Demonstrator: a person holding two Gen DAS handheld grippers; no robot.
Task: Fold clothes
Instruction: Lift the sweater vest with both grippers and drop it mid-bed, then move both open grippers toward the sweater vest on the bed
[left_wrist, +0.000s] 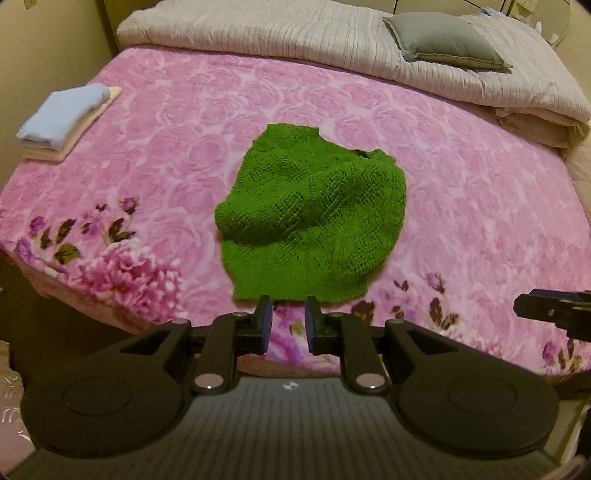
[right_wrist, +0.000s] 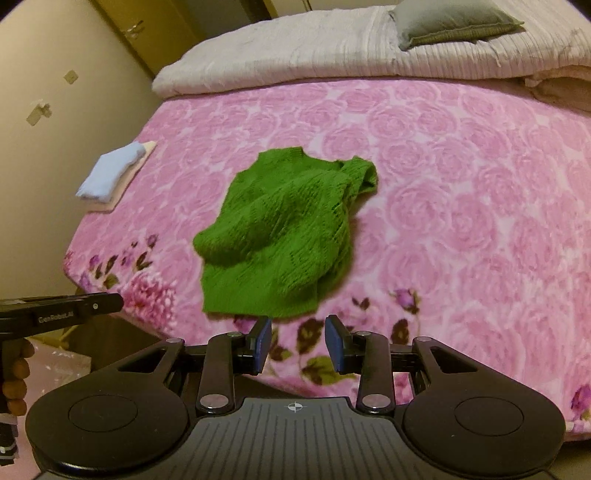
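Note:
A green knitted sweater (left_wrist: 314, 214) lies rumpled in the middle of the pink rose-patterned bed; it also shows in the right wrist view (right_wrist: 284, 236). My left gripper (left_wrist: 289, 325) is open and empty, just short of the sweater's near hem. My right gripper (right_wrist: 298, 341) is open and empty, also just short of the near hem. The right gripper's tip shows at the right edge of the left wrist view (left_wrist: 554, 308). The left gripper shows at the left edge of the right wrist view (right_wrist: 62, 308).
A folded stack with a light blue garment (left_wrist: 66, 118) on top sits at the bed's left edge, also in the right wrist view (right_wrist: 110, 175). A beige quilt (left_wrist: 295, 37) and a grey pillow (left_wrist: 447, 44) lie at the head. A wall stands left of the bed.

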